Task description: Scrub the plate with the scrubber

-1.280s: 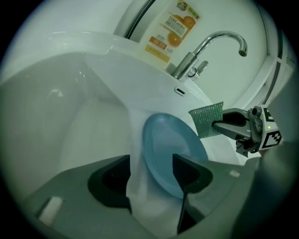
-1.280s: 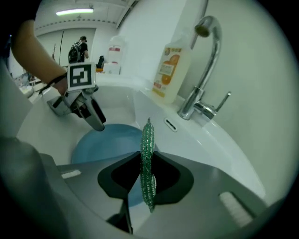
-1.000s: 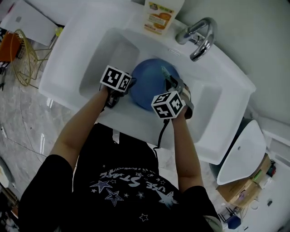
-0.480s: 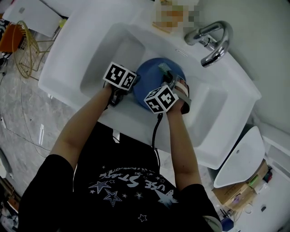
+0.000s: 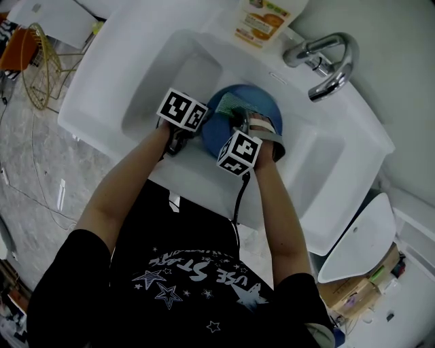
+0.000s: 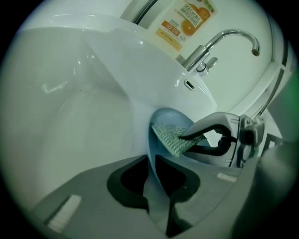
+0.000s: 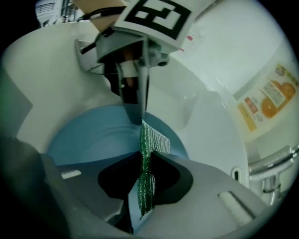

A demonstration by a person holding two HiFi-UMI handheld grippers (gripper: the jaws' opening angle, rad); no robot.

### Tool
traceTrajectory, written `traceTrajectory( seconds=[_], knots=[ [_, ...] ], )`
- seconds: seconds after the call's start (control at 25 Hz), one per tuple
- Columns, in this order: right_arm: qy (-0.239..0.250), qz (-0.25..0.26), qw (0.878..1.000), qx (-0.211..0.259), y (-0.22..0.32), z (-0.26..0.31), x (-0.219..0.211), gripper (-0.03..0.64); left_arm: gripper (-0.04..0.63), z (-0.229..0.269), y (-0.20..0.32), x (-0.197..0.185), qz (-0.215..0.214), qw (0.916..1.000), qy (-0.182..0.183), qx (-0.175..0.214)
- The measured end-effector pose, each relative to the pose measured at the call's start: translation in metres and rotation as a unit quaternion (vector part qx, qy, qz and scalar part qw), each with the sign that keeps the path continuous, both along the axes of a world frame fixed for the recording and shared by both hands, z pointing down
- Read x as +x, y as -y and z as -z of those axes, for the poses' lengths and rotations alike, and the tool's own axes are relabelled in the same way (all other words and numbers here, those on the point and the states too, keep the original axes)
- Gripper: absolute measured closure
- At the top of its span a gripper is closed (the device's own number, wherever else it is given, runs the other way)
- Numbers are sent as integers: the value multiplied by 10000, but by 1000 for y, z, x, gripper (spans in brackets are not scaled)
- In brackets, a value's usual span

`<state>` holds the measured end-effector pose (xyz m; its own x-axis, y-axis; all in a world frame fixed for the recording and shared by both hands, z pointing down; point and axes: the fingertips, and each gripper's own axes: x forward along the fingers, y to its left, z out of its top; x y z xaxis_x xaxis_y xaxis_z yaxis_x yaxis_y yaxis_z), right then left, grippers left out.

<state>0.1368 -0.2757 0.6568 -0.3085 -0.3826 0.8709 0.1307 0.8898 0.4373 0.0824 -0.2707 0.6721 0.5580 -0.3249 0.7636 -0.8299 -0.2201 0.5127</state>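
A blue plate [image 5: 262,115] stands tilted in the white sink [image 5: 163,75]. My left gripper [image 5: 197,130] is shut on the plate's left rim; in the left gripper view the rim [image 6: 154,149] runs edge-on between the jaws of that gripper [image 6: 156,163]. My right gripper [image 5: 238,121] is shut on a green mesh scrubber [image 5: 233,105], which lies against the plate's face. In the right gripper view the scrubber [image 7: 145,172] hangs folded in my right gripper [image 7: 142,156] over the plate [image 7: 93,137], with the left gripper's fingers [image 7: 135,100] just behind.
A chrome faucet [image 5: 326,61] arches over the sink's back right. An orange-labelled soap bottle [image 5: 265,20] stands on the back ledge. A gold wire rack [image 5: 41,68] sits off to the left, and a white lid-like object [image 5: 357,238] lies at the right.
My right gripper has moved left and farther across the plate's face with the scrubber. The left gripper keeps its hold on the rim.
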Motion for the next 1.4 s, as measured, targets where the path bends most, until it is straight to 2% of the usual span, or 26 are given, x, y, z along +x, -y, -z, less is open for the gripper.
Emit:
traceTrajectory(
  seconds=[0.16,0.36,0.64,0.76,0.88,1.08,1.24,1.4],
  knots=[
    [-303,1008,9944,-35,-25,-6,-2,518,543,0,2,-5,114,9999,43,21],
    [-500,1895,9806,-37,-49,-6,0,518,551,-1,4,-6,179,9998,66,30],
    [-752,2729,9588,-251,-86,-1,15,518,552,0,3,-6,171,9998,47,30],
    [-704,2834,9558,-340,-95,4,21,518,554,0,4,-6,166,9999,39,25],
    [-483,2586,9644,-254,-92,15,20,522,554,0,3,-5,160,9999,29,25],
    [-205,1774,9839,-65,-69,36,25,522,554,0,3,-4,143,9999,18,23],
    [-24,683,9970,357,-24,43,32,522,554,0,2,-5,144,9999,32,17],
    [17,-278,9981,554,16,31,37,522,555,-1,2,-5,158,9999,9,7]
  ],
)
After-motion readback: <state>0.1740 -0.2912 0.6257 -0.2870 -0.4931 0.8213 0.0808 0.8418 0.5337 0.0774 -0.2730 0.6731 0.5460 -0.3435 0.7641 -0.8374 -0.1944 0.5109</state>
